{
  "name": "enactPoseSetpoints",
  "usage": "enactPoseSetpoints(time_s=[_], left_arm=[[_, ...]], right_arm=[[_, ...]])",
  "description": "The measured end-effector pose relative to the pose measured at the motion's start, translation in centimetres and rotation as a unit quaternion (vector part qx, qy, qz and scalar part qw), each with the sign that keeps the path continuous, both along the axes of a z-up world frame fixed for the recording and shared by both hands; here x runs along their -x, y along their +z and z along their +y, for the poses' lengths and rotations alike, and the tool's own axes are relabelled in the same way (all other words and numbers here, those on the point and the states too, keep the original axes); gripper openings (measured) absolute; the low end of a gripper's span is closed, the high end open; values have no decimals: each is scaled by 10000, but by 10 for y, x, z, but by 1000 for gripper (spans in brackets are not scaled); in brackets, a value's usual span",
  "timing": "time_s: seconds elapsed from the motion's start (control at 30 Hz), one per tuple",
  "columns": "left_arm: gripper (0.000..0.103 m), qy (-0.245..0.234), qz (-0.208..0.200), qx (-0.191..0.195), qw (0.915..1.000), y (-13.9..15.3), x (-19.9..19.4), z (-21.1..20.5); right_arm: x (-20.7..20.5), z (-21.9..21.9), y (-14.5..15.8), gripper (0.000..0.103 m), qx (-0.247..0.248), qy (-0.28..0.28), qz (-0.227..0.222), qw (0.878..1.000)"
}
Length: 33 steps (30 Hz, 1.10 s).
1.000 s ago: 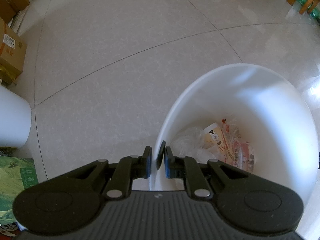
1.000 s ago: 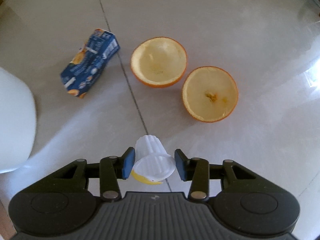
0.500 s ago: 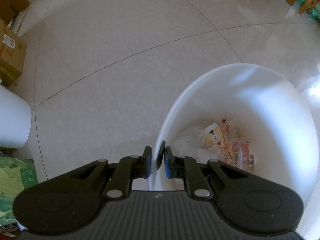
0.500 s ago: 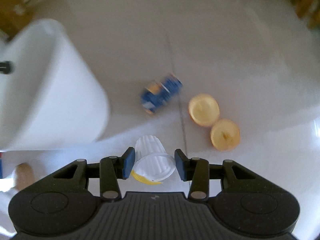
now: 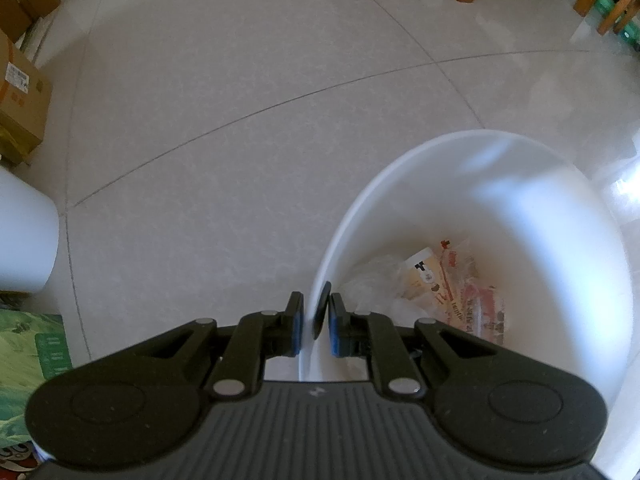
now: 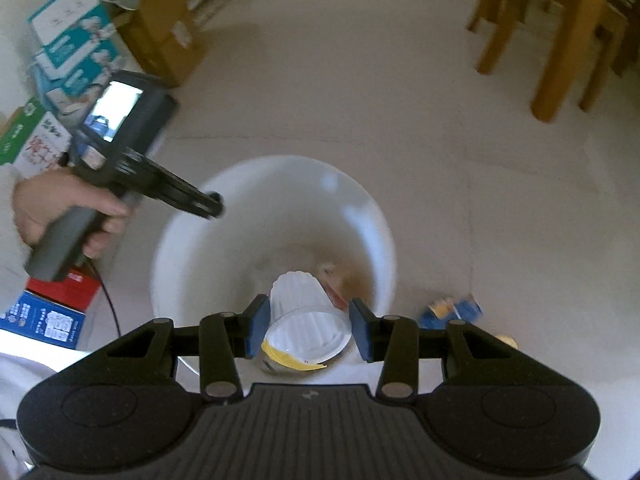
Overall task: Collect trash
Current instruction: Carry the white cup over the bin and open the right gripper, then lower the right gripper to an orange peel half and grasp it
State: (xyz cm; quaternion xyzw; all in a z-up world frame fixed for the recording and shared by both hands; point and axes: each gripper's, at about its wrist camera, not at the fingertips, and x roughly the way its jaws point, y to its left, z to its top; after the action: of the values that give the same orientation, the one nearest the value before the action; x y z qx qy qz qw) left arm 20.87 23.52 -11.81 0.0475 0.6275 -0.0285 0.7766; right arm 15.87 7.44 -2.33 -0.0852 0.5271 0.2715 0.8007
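Note:
My right gripper (image 6: pixel 307 330) is shut on a white ribbed plastic cup (image 6: pixel 301 305) with a peeled yellow-edged lid, held above the mouth of the white trash bin (image 6: pixel 176 256). My left gripper (image 5: pixel 315 322) is shut on the near rim of that bin (image 5: pixel 552 208); it also shows in the right wrist view (image 6: pixel 212 206), held by a hand (image 6: pixel 60 210). Wrappers and a clear bag (image 5: pixel 444 280) lie at the bin's bottom. A crushed blue carton (image 6: pixel 454 307) lies on the floor right of the bin.
Cardboard and printed boxes (image 6: pixel 76 56) are stacked at the left. Wooden chair and table legs (image 6: pixel 560 44) stand at the far right. A second white container (image 5: pixel 24 236) and a cardboard box (image 5: pixel 20 100) sit left of the bin on pale tiled floor (image 5: pixel 240 80).
My right gripper has swung left and up from the orange halves on the floor, carrying the cup over the bin. The left gripper and bin have stayed put.

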Motion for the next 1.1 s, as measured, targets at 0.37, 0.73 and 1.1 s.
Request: enactPoseSetpoints(time_s=[0.37,0.73,1.1], left_arm=[[11,16,61,59,10000,-1,-3,3],[10,51,44,177,9998,1,-3,10],[9,11,34,163,9999,2,-2,10]], right_arm=[[6,16,7,103,-8,92,-786,9969],[13,-10,-8,103,366,-261,-1104,9929],[17,-62,-28,103,408,-1138,-1021,9874]])
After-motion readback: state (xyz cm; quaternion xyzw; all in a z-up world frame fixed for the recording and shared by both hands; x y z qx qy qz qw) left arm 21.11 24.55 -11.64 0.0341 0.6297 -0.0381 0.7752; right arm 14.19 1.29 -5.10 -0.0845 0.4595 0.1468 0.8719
